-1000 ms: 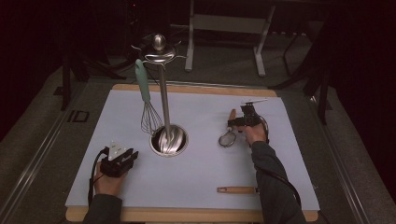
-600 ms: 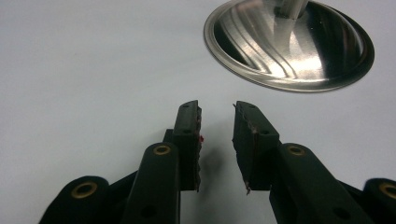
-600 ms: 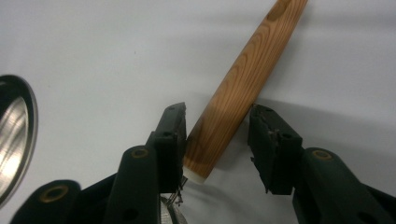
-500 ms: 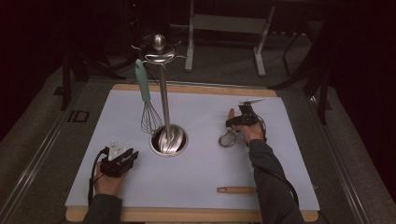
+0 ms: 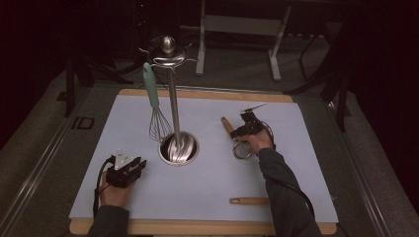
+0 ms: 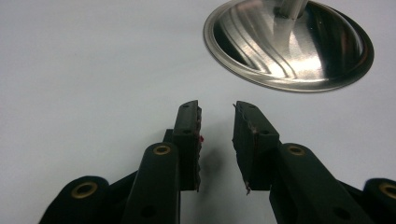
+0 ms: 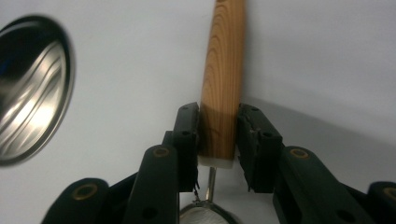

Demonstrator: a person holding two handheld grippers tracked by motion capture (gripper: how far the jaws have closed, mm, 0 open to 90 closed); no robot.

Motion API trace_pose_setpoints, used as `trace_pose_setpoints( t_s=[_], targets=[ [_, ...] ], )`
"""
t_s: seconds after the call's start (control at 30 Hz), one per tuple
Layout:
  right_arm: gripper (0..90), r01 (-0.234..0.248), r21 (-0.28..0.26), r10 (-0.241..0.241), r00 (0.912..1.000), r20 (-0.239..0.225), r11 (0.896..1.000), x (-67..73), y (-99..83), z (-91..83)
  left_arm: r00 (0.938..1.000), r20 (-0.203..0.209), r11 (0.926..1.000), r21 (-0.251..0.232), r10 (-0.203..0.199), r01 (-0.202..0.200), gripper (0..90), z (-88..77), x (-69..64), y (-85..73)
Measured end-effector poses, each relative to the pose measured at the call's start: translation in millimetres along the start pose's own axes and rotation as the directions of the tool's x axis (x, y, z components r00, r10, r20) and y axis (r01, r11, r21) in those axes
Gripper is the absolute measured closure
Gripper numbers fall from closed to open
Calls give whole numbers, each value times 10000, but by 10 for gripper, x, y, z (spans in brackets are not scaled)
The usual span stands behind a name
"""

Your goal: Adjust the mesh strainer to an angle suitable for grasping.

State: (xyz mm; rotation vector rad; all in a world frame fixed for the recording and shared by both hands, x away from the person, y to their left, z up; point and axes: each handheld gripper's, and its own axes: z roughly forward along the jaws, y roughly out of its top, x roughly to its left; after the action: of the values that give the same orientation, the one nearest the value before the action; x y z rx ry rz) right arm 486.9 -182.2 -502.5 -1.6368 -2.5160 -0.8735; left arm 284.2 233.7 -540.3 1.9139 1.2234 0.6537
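So the right gripper (image 5: 245, 129) has its jaws around the wooden handle (image 7: 223, 84) of a small strainer (image 5: 241, 149) lying flat on the pale surface (image 5: 296, 163), right of the steel utensil stand (image 5: 179, 148). Those jaws have just been closing, and in the right gripper view the pads sit against both sides of the handle, near the end where the wire stem comes out. The left gripper (image 5: 129, 168) rests on the surface near the front left, jaws partly apart with nothing between them, pointing at the stand's round base. A teal-handled whisk (image 5: 154, 106) hangs from the stand, and another wooden handle (image 5: 248, 200) lies near the front edge.
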Motion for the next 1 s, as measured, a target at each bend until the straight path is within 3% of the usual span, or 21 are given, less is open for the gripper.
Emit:
trace_pose_setpoints(
  t_s=[0.2, 0.27, 0.3, 0.5, 0.67, 0.83, 0.93, 1.0],
  targets=[
    [710, 901, 578, -899, 9959, -55, 9943, 129, 26, 18, 10000, 2, 10000, -1, -5, 5, 714, 0, 0, 0],
    [710, 1000, 677, -997, 9950, -65, 9927, 147, 29, 17, 10000, 3, 10000, 3, -2, 2, 714, 1, -1, 0],
    [710, 1302, 825, -1301, 9915, -60, 9880, 172, 30, 16, 10000, 6, 10000, 3, -3, 3, 714, 1, -1, 0],
    [710, 1865, 1214, -1862, 9824, -134, 9749, 252, 33, 17, 10000, 9, 10000, 8, -5, 5, 714, 2, 0, 0],
    [709, 2443, 1771, -2444, 9694, -219, 9534, 319, 54, 25, 10000, -2, 10000, 12, -3, 3, 714, 2, -1, 0],
    [702, 2641, 2145, -2674, 9635, -141, 9403, 350, 86, 43, 10000, 2, 10000, 5, -3, 3, 714, 1, -1, 0],
    [696, 2776, 2632, -2861, 9582, -61, 9240, 378, 113, 80, 10000, 18, 10000, 13, -7, 7, 714, 1, 3, 0],
    [696, 2802, 2727, -2902, 9570, -38, 9204, 387, 115, 87, 10000, 16, 10000, 16, -5, 5, 714, 1, 3, 0]
  ],
)
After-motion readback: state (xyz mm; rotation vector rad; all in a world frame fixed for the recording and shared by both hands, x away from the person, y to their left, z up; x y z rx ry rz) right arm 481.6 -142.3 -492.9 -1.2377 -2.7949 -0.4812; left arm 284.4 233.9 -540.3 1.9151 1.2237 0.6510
